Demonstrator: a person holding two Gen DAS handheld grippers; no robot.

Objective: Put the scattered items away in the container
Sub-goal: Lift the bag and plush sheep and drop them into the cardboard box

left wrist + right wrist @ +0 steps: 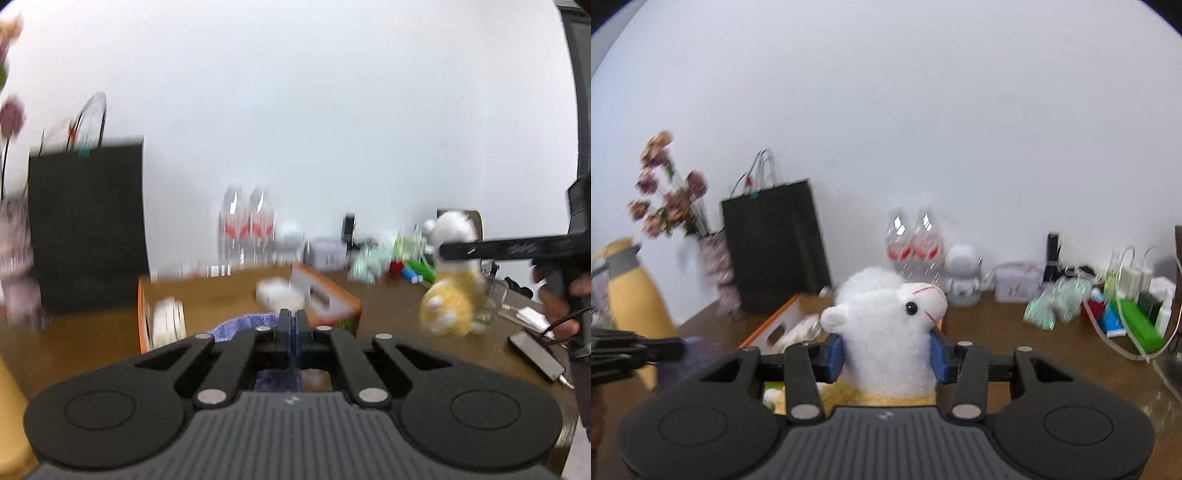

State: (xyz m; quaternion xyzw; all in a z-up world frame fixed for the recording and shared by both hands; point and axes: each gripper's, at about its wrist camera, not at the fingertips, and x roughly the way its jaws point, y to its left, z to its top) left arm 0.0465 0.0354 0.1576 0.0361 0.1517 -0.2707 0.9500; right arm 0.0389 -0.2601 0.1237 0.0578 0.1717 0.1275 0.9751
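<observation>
Right gripper (886,354): blue pads clamp the neck of the plush alpaca (886,332) from both sides; its white head rises above the jaws, its yellow body hangs below them.

Left gripper (292,332): jaws pressed together, pinching a purple-blue cloth (243,326) that bunches at 10 o'clock of the fingertips and shows again under the linkage.

Container (207,295): orange-edged cardboard box at 11 o'clock of the left gripper, on the wooden table (388,306), with white items inside. In the right wrist view it sits at 10 o'clock of the alpaca.

Black paper bag (772,247) and two water bottles (916,243) stand against the wall.
</observation>
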